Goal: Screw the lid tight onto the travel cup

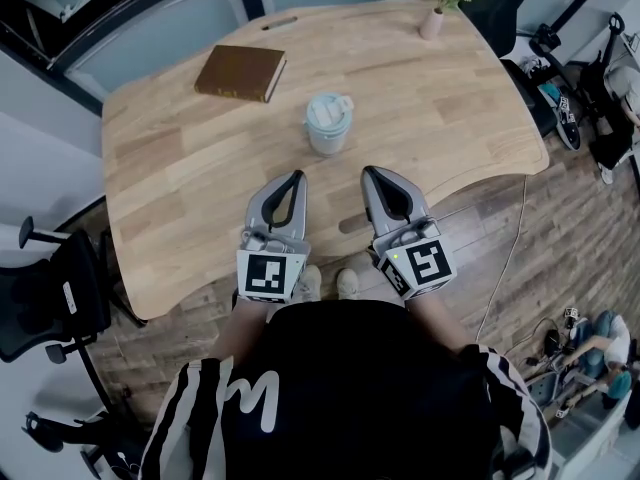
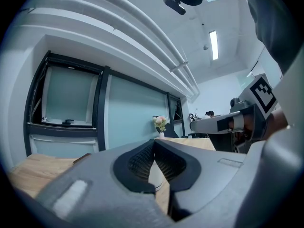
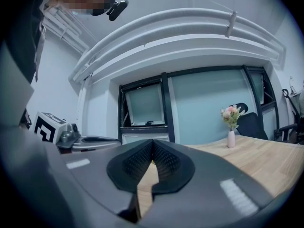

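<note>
Left tool (image 1: 297, 178): jaws together, empty.
Right tool (image 1: 369, 172): jaws together, empty.
Travel cup (image 1: 328, 130): upright, lid (image 1: 329, 109) on, just beyond both tools.
Worktop (image 1: 170, 158): pale wood; book (image 1: 240, 73) and flower vase (image 1: 433, 22) farther back.
Floor (image 1: 560, 233): wood planks; black chair (image 1: 45, 293) left.

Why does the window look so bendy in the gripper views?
Left gripper view: the wide lens bows the window and blackens the corners. Right gripper view: the same bowing and dark corners. Head view: bends far less, evenly lit.
</note>
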Demonstrator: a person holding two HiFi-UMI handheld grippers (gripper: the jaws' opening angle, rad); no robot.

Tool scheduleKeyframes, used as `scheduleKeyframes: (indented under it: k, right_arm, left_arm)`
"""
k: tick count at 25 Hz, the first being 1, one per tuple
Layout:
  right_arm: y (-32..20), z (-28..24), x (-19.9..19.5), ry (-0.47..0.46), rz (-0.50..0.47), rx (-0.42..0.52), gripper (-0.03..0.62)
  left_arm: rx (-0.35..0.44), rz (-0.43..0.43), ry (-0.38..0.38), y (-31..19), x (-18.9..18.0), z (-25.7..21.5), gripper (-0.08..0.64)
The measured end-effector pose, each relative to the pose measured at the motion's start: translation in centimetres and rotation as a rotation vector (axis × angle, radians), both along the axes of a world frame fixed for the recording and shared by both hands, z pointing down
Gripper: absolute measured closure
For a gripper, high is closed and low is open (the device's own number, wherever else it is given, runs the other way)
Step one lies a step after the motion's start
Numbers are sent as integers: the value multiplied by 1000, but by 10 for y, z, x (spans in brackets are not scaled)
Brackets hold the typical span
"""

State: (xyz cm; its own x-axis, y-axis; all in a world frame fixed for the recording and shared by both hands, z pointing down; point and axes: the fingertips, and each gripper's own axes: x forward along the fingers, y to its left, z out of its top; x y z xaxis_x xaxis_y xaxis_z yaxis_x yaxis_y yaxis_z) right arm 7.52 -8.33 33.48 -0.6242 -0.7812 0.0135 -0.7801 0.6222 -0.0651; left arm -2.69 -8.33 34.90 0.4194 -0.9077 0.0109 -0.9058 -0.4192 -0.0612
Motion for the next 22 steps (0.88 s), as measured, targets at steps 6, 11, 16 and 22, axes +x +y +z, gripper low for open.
scheduleKeyframes:
  k: [6, 11, 16, 22]
  right_arm:
    - [2, 1, -3, 2, -5, 3, 597]
    - [4, 0, -2, 2, -1, 7, 597]
    - [5, -3, 0, 2, 11, 12, 597]
    - [6, 0, 0, 9, 17, 10, 597]
  left_arm:
    - [5, 1, -1, 0, 0, 0, 558]
    - [5, 8, 2, 1, 3, -2, 558]
    - [2, 26, 26, 3, 5, -7, 558]
    - [7, 27, 24, 4, 4, -6, 558]
